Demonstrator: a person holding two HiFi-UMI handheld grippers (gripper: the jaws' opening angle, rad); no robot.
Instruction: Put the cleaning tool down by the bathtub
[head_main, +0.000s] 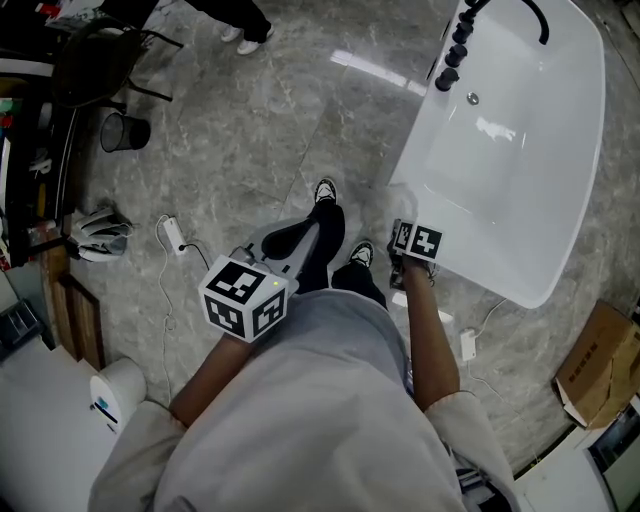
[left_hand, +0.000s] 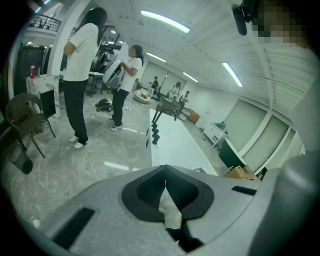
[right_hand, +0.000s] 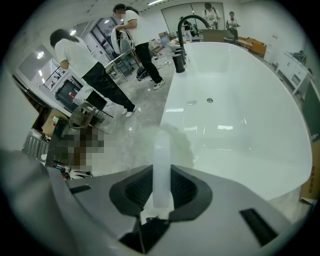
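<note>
By the bathtub (right_hand: 235, 120), the right gripper (right_hand: 161, 171) clamps the cleaning tool (right_hand: 161, 147).

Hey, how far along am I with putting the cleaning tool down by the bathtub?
Done: you stand at the bathtub, with the tool beside its rim. In hand: the right gripper is shut on the pale handle of the cleaning tool; the left gripper is shut and empty. Left: lower it to the floor by the bathtub and let go.
</note>
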